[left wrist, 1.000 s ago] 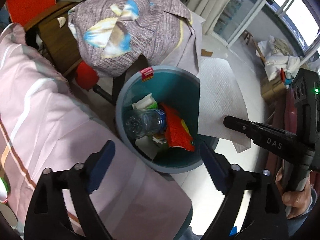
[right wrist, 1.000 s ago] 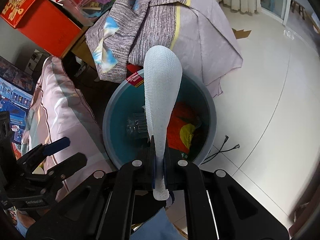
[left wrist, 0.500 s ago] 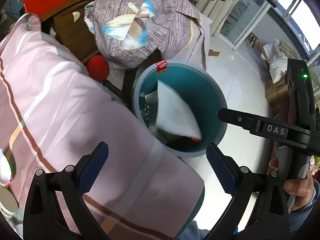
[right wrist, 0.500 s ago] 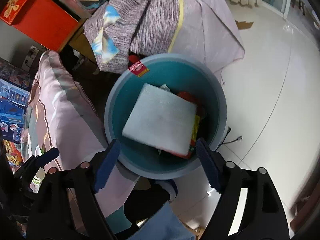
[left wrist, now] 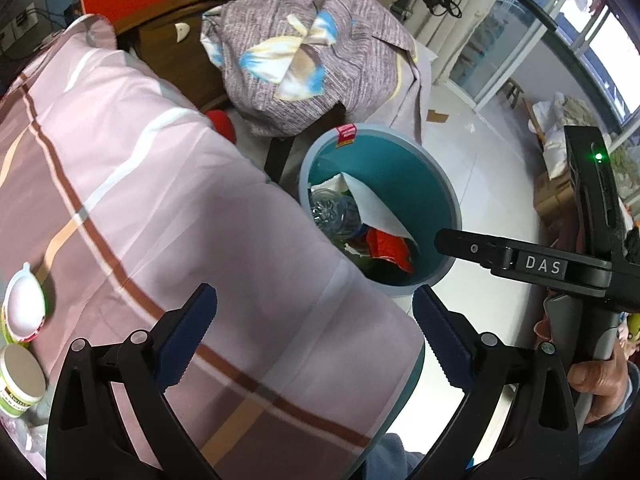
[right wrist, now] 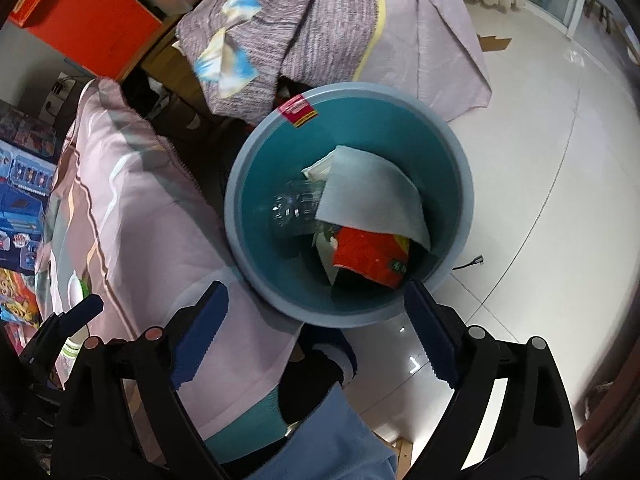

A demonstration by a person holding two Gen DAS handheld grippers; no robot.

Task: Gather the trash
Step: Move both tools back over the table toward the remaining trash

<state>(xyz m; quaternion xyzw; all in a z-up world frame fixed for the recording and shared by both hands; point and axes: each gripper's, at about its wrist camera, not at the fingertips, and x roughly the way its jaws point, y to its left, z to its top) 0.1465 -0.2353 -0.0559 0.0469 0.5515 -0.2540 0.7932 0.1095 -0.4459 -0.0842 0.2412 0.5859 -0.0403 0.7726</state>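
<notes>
Both tongs gape empty, right tongs [right wrist: 316,336] still widening above the bin [right wrist: 248,248], left tongs [left wrist: 316,336] over the bedding [left wrist: 160,208] edge.

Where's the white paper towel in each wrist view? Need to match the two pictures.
Left wrist: the paper towel lies inside the teal bin, right of centre, partly over the clear bottle.
Right wrist: the paper towel lies in the middle of the picture, inside the bin, above the red wrapper.
Shared landmark: the red sticker on the bin's far rim.
</notes>
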